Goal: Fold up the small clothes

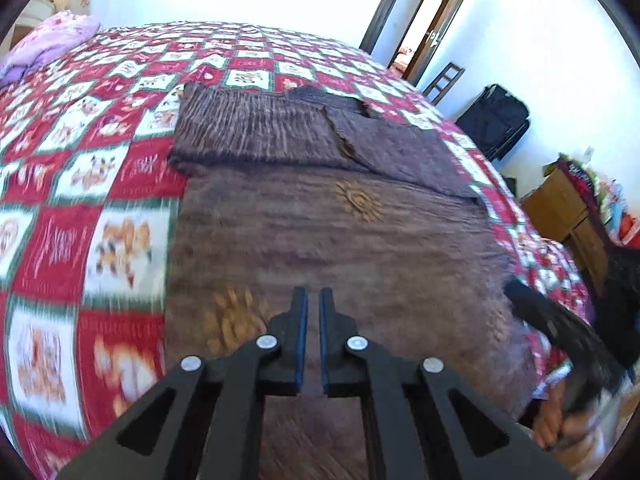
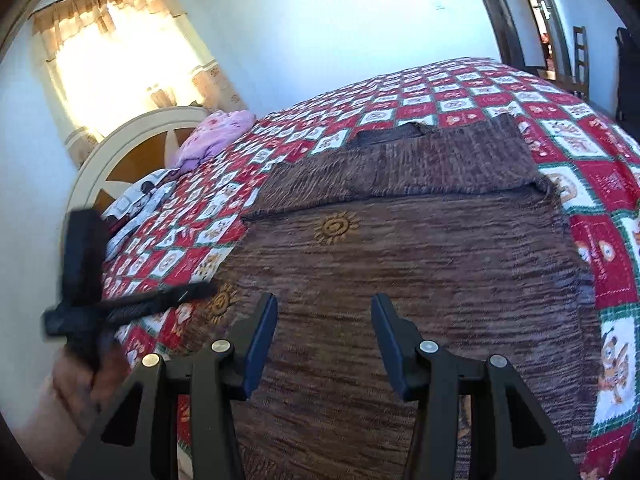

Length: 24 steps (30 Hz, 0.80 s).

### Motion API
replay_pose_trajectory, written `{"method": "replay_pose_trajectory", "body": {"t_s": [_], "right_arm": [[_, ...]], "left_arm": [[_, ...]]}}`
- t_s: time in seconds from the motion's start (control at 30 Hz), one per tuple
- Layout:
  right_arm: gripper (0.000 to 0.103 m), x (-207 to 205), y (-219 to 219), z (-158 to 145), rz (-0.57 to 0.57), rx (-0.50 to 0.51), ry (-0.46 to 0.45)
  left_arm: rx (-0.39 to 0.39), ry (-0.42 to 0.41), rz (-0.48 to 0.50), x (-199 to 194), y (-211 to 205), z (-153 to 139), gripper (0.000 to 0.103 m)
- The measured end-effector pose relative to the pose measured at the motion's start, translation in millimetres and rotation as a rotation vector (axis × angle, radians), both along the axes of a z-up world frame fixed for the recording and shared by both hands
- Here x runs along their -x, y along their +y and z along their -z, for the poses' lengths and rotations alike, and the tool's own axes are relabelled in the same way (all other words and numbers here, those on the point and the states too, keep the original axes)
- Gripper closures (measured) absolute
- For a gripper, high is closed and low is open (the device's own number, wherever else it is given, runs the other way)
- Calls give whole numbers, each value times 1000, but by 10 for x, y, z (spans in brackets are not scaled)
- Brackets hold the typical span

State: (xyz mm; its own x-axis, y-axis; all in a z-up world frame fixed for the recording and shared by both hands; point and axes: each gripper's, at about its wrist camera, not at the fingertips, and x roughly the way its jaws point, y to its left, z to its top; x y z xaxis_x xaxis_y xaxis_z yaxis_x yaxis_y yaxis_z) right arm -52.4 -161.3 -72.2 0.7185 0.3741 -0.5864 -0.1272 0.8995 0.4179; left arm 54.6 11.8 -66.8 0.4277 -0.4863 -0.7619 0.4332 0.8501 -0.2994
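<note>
Landmark: the brown knitted garment (image 1: 328, 240) lies flat on the quilt (image 1: 80, 184) of the bed; everything below is placed against it.
Garment: both sleeves are folded in across its far end; a sun motif (image 1: 362, 200) sits near its middle and a second gold motif (image 1: 232, 316) by its near left edge; a small tear or gap shows at the neckline on the far side.
Left gripper: the left gripper (image 1: 314, 300) hangs over the garment's near part, clenched with only a thin slit between the blue pads and no cloth in it.
Right gripper: the right gripper (image 2: 324, 308) hovers over the garment's near half, jaws released and standing apart, nothing between them; the cloth lies below, not pinched.
Edges: the garment's left edge runs straight along the quilt; the right edge is ragged and fringed near the far corner; the far hem of the folded sleeves lies well inside the quilt.
Room to move: bare quilt all round the garment's left and far sides; a purple pillow (image 1: 48, 44) sits well beyond the far left corner; to the right, past the bed's edge, a wooden cabinet (image 1: 560, 208) and a dark bag (image 1: 496, 120) stand near.
Writing: the quilt's red squares carry lettering too blurred to read; no label shows on the garment.
</note>
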Motion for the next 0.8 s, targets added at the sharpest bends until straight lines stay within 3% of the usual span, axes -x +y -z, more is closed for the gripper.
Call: {"method": "replay_pose_trajectory", "body": {"t_s": [0.07,0.17,0.27,0.33,0.4,0.47,0.57,0.63,0.67,0.8], "right_arm": [[46,-18,90,67,-41,-2,25],[46,-50,309,178,-135,-31,65],[46,-97,693,294,-294,-32,95],[46,-104,953,354,-378,25,101],[46,-149,1198,445,-443,60,122],[46,-210,1353,539,-478,70,153],[47,-219,1511,549,-529,77,138],[67,-184,1608,551,-572,92,136],[94,-168,1655,569,-598,106,149],[98,-156,1676,559,-606,141,140]], "left_arm": [[-34,0,-25,-92,10,11,97],[1,-13,-47,-98,207,-83,97],[-10,-58,-25,48,453,-202,87],[-64,-108,-19,188,587,-247,67],[-103,-154,-31,308,728,-262,19],[-132,-210,-45,449,880,-271,8],[-141,-218,-15,548,1014,-261,8],[-142,-194,19,551,1043,-247,7],[-150,-184,34,529,1028,-242,7],[-184,-219,134,544,918,-235,7]]}}
